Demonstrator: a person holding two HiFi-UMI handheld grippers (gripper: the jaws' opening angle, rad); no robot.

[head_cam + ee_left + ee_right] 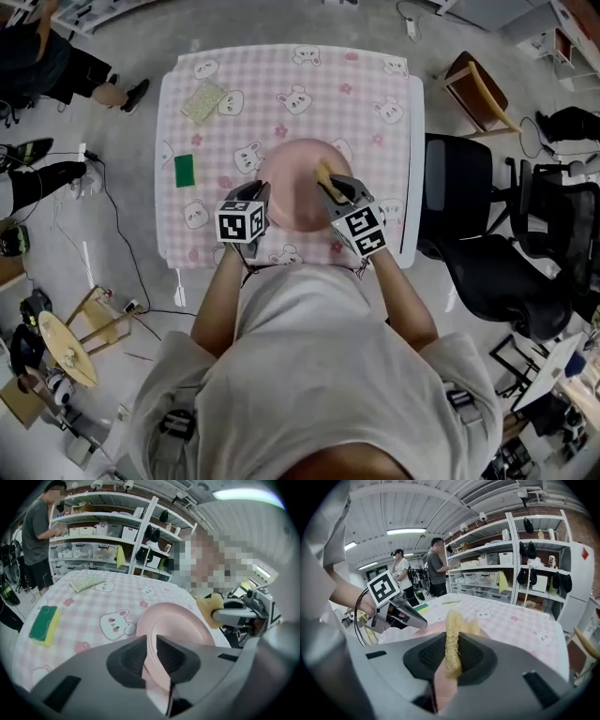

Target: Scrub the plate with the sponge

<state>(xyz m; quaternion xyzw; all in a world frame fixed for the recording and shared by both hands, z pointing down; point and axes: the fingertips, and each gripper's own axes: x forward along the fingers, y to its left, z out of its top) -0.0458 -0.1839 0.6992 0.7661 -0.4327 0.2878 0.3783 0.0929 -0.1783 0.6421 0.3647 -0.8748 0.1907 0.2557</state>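
Left tool [261,195] is clamped on the near rim of the pink plate [295,199], holding it tipped up over the lower middle of the checked surface [281,84]. Right tool [330,186] is closed on the yellow sponge [452,634], which stands out past its tips at the plate's right side. From my right gripper view the sponge looks to be against the plate's face, though the wide lens leaves the contact unsure. I judge the set-up done: plate gripped, sponge gripped, the two brought together. The scrubbing itself seems mostly ahead, and I see no suds or marks to show how much is cleaned. A green pad [185,171] lies well apart at the left of the surface.
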